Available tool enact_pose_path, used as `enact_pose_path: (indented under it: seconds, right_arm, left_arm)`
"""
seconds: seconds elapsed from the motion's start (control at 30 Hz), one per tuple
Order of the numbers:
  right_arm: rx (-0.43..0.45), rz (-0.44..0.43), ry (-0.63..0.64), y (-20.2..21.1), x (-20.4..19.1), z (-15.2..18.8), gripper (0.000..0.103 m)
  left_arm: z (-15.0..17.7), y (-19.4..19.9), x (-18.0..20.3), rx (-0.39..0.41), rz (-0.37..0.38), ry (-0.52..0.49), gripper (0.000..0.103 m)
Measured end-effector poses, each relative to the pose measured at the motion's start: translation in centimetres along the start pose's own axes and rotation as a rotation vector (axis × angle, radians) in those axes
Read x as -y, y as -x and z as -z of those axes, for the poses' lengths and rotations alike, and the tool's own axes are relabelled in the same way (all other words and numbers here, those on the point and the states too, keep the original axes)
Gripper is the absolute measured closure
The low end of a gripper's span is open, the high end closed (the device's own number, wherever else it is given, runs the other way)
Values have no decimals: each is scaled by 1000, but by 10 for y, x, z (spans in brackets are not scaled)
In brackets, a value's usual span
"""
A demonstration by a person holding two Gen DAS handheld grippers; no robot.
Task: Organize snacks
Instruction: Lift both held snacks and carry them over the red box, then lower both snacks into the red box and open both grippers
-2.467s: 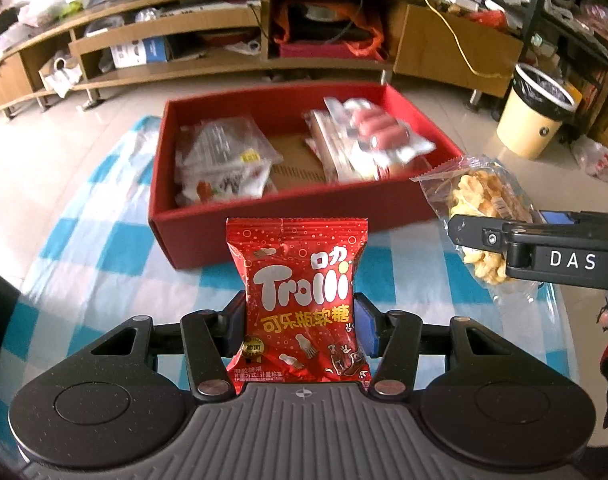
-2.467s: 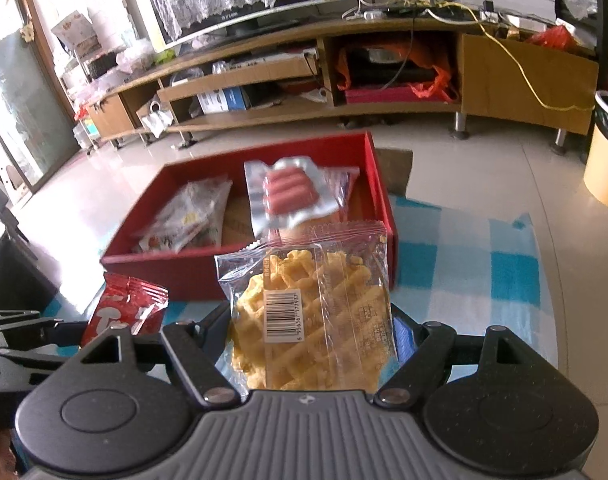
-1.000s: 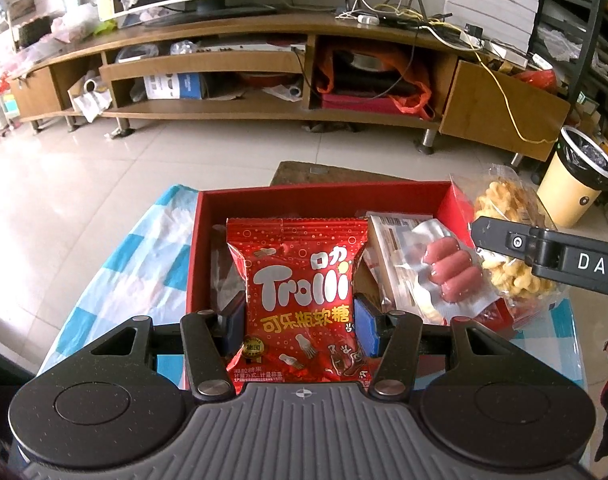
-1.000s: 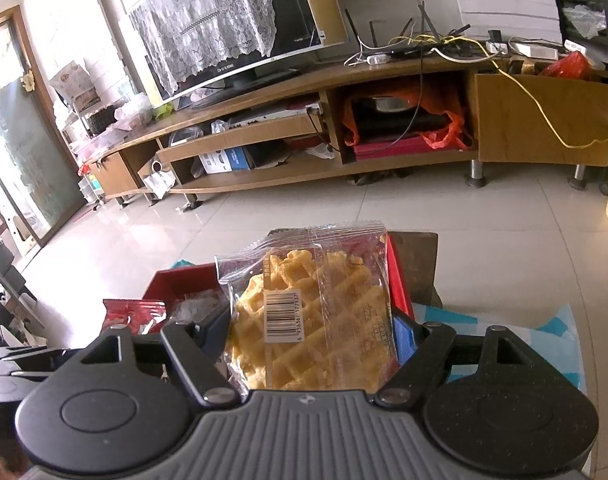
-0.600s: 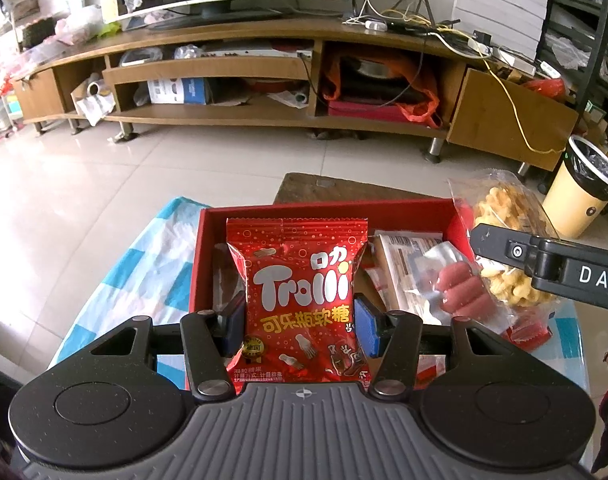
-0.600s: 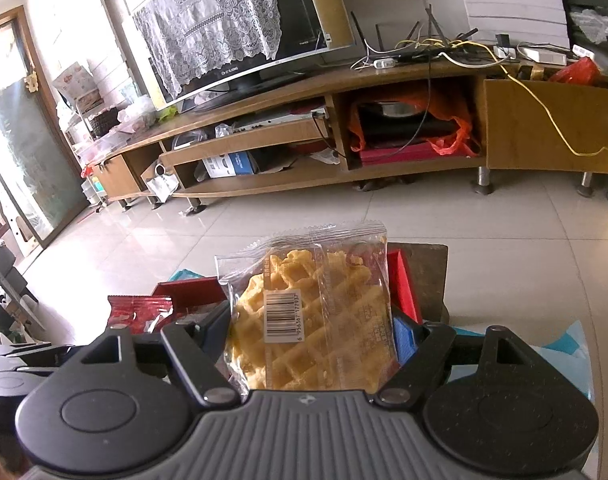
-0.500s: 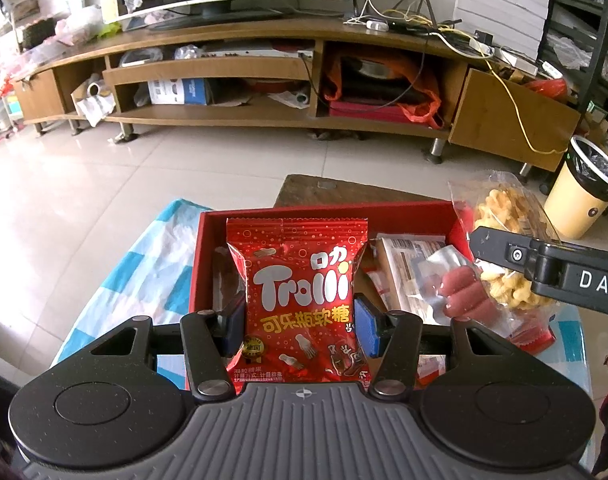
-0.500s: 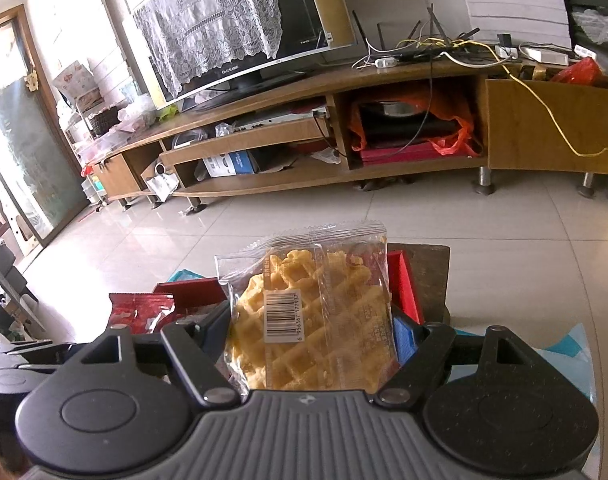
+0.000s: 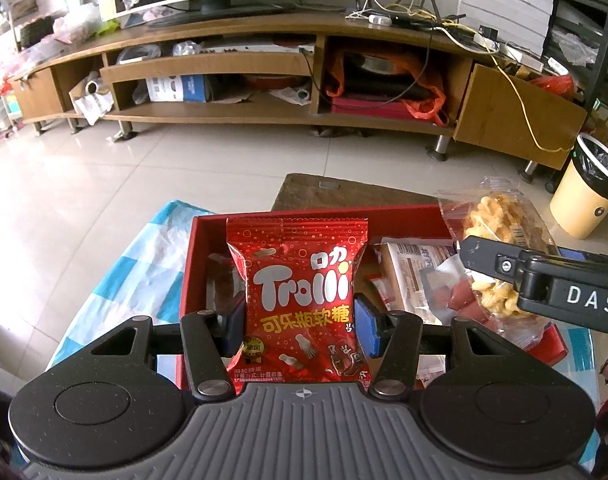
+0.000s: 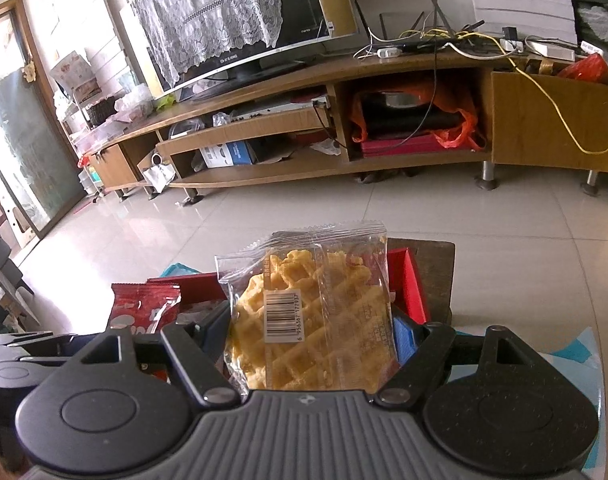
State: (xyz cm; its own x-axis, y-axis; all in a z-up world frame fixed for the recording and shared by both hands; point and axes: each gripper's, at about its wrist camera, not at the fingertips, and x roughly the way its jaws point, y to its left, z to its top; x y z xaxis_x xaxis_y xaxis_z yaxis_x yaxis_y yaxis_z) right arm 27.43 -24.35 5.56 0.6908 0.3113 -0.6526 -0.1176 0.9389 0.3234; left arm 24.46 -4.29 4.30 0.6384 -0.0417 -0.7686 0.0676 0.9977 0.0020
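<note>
While your left gripper pinches the red Trolli gummy packet upright between its blue pads, the left wrist view looks down into the red box on the blue-checked cloth: a sausage pack and a printed wrapper lie inside. Only this view shows "DAS" on your right gripper, reaching in from the right. Over on the right wrist view, that gripper is clamped on a clear waffle packet, barcode 6 956367 177937 facing you, with the box's far corner behind it. The Trolli packet peeks in at left.
</note>
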Motion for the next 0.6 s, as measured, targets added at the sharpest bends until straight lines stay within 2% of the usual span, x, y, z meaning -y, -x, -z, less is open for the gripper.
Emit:
enact_pose_path:
  seconds: [0.6]
  right_arm:
    - [-32, -4, 48, -19, -8, 2, 27]
  left_arm:
    - [-1, -17, 2, -39, -10, -15, 41]
